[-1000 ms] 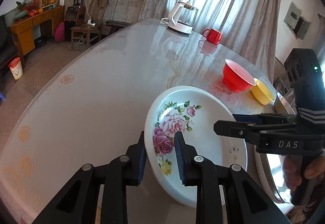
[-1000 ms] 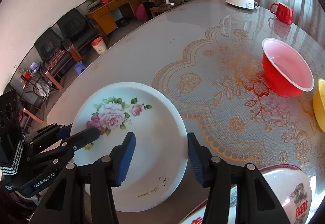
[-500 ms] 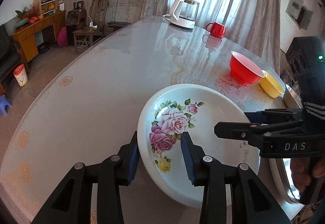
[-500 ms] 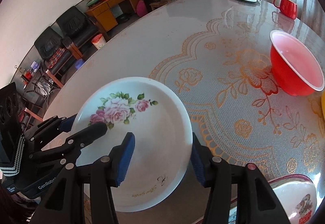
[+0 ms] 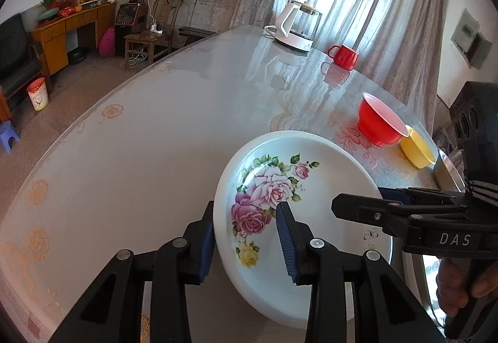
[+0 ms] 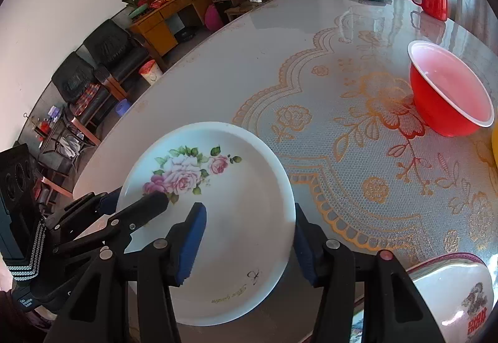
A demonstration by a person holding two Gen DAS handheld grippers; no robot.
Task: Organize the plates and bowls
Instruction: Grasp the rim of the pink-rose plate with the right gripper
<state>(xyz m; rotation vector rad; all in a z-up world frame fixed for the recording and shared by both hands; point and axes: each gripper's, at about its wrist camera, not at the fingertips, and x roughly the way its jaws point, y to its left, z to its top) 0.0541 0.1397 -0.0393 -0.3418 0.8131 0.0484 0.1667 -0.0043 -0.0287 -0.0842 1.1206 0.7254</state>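
Note:
A white plate with pink roses [image 5: 323,187] [image 6: 236,193] is held tilted above the table. My left gripper [image 5: 246,234] straddles its left rim, jaws closed on it, one finger under and one on the painted face. My right gripper [image 6: 249,237] straddles the opposite rim, jaws wider, one blue pad over the plate, one outside the rim; contact is unclear. A red bowl [image 5: 378,122] [image 6: 448,97] and a yellow bowl [image 5: 417,150] sit at the table's right. A second, red-rimmed plate [image 6: 451,290] lies at the near right edge.
A white kettle [image 5: 295,25] and a red mug [image 5: 344,56] stand at the far end of the round table [image 5: 155,140]. A metal-rimmed dish [image 5: 448,175] lies beside the yellow bowl. Chairs and a cabinet stand on the floor to the left.
The rose plate has risen off the table and tilted, carried between both grippers. The right gripper's jaws now sit further around its rim.

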